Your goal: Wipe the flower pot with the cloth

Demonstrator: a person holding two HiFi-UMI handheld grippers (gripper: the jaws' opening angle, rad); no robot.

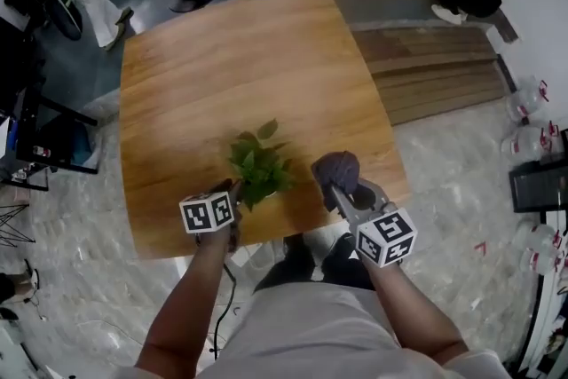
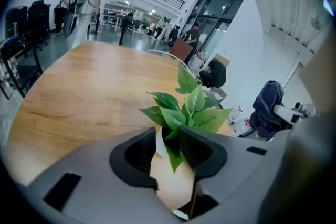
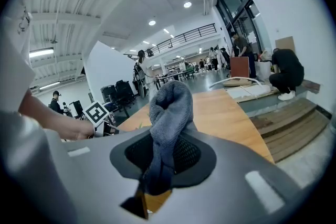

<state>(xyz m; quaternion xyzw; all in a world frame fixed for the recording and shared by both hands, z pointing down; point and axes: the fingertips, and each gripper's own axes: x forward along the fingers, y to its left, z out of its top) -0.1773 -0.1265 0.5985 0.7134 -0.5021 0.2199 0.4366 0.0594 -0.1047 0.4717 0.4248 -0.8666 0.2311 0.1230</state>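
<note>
Noted smooth pale pot (image 2: pixel 170 189) between parted left gripper (image 2: pixel 169 147) jaws; fuzzy grey cloth (image 3: pixel 169 107), bunched, clamped in right gripper (image 3: pixel 163 155) at pot's 3 o'clock.

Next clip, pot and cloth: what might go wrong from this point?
1. The flower pot stands between the left gripper's wide-open jaws, close to the table's near edge; a nudge before it is gripped might tip it or push it off.
2. The leaves hang over the pot's rim, so the cloth, clamped in a bunch in the right gripper, may snag them.
</note>
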